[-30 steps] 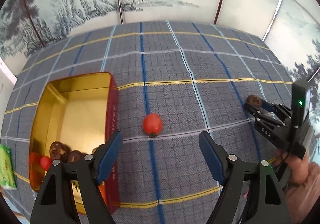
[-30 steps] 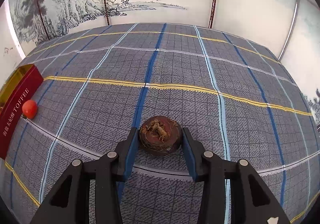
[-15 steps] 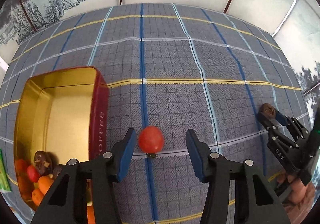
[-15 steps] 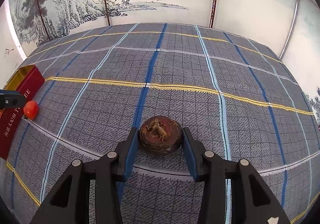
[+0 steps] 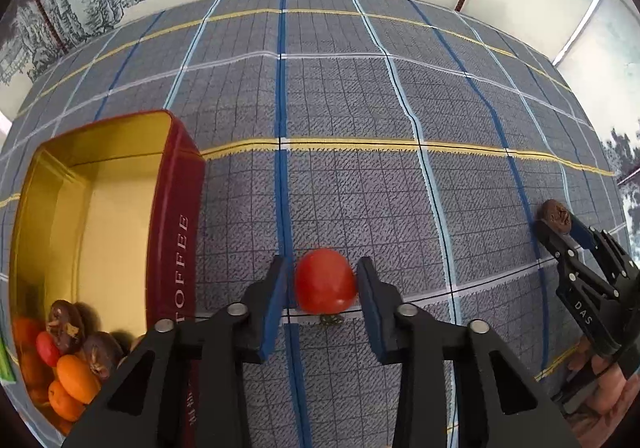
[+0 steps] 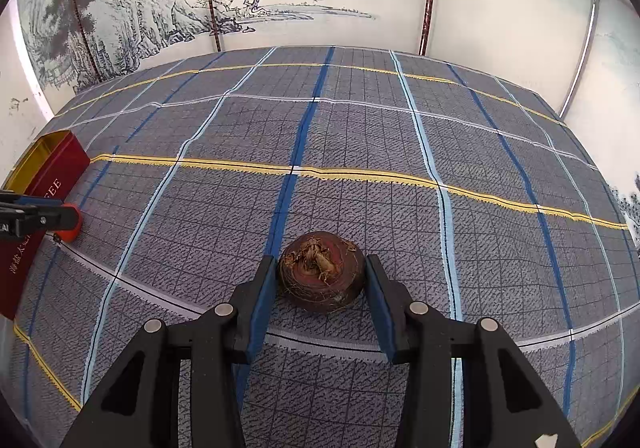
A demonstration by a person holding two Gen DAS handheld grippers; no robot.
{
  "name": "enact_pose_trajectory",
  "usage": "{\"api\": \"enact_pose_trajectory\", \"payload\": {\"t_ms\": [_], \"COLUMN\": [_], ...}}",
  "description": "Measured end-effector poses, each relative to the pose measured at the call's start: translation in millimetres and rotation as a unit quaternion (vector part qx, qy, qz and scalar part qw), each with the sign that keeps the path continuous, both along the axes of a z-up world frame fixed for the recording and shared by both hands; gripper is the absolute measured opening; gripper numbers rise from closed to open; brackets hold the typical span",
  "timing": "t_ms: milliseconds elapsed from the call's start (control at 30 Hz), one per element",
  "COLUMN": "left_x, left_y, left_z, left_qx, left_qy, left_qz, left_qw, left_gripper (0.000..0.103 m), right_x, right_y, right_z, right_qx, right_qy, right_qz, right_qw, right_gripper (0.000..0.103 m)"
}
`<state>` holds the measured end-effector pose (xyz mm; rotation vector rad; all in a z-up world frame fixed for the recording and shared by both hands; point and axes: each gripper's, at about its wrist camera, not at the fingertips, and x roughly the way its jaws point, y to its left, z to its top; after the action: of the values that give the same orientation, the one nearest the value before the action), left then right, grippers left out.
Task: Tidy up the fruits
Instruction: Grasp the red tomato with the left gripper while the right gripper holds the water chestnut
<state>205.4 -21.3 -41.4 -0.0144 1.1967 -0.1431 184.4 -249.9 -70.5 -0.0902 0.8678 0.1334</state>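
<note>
At far left we see one red tin [image 5: 176, 248] with a gold inside, holding a pile of orange, red and brown fruits at its near end. Just right of it, our left gripper [image 5: 322, 286] closes on one smooth red tomato [image 5: 325, 282] resting on the checked cloth [image 5: 360, 107]. Well to the right, our right gripper [image 6: 321, 276] clasps one rough brown water chestnut [image 6: 322, 272].

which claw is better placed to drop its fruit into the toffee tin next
Left. The left claw brackets the cherry tomato right beside the toffee tin; the right claw, around the water chestnut, sits farther away.
</note>
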Motion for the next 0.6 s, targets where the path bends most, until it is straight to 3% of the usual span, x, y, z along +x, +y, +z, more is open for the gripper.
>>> {"api": "enact_pose_trajectory", "payload": {"t_ms": [233,600], "left_x": [-4.3,-39.2], "left_y": [3.4,6.8], "left_z": [-0.1,21.1], "left_qx": [0.013,0.004], "left_qy": [-0.008,-0.017], "left_qz": [0.012,0.009], "left_qw": [0.9998,0.9998], "left_gripper": [0.033,0.033], "right_x": [-0.1,-0.2], "right_y": [-0.2,0.0], "right_z": [-0.1,-0.4], "right_qx": [0.000,0.000], "right_qy": [0.000,0.000], "right_qz": [0.000,0.000], "right_qw": [1.000,1.000], "right_gripper": [0.042,0.042]}}
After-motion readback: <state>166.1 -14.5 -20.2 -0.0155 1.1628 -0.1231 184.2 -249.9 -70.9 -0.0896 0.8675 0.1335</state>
